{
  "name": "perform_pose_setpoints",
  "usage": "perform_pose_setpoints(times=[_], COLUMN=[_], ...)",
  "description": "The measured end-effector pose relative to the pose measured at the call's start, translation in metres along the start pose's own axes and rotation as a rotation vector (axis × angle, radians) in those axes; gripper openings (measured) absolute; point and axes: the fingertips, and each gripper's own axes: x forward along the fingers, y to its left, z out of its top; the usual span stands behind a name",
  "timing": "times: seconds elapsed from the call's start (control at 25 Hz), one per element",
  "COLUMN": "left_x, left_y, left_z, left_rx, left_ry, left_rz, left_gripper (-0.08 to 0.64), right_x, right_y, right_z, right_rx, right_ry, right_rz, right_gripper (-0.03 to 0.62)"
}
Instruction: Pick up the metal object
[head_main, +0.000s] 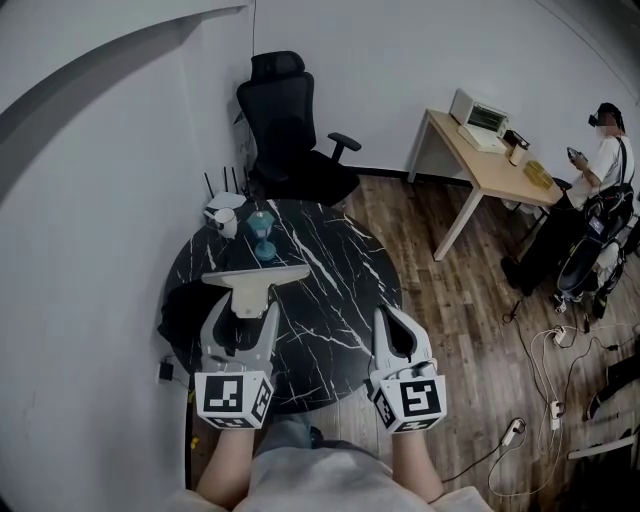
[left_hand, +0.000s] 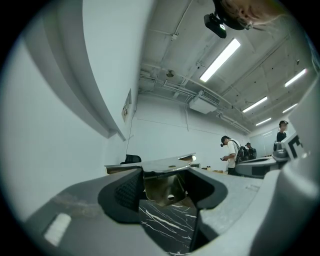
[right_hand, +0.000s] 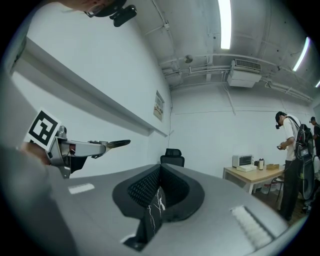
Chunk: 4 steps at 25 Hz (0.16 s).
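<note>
Head view: metal object (head_main: 255, 277), likely rigid, slick; left gripper (head_main: 243, 312) pinches its stem over table's (head_main: 330, 290) left edge; right gripper's (head_main: 391, 324) jaws together.

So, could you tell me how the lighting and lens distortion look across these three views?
Head view: dim and even, strong fisheye bending the wall ledge; the table shows no glare. Left gripper view: dark round vignette, bright ceiling light strip, metal object dark between the jaws. Right gripper view: same vignette, an overhead strip light blown out.
</note>
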Motion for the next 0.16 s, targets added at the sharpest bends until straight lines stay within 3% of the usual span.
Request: perform_pose_setpoints(times=[0.16], left_x=[0.0004], left_y=[-0.0034], left_z=[0.0003], left_rx=[0.001], left_ry=[-0.004], left_rz=[-0.008], left_gripper=[0.271], right_x=[-0.0025], right_y=[-0.0029], right_z=[0.0015], right_rx=[0.001], right_ry=[-0.005], right_rz=[-0.009], right_gripper=[-0.002])
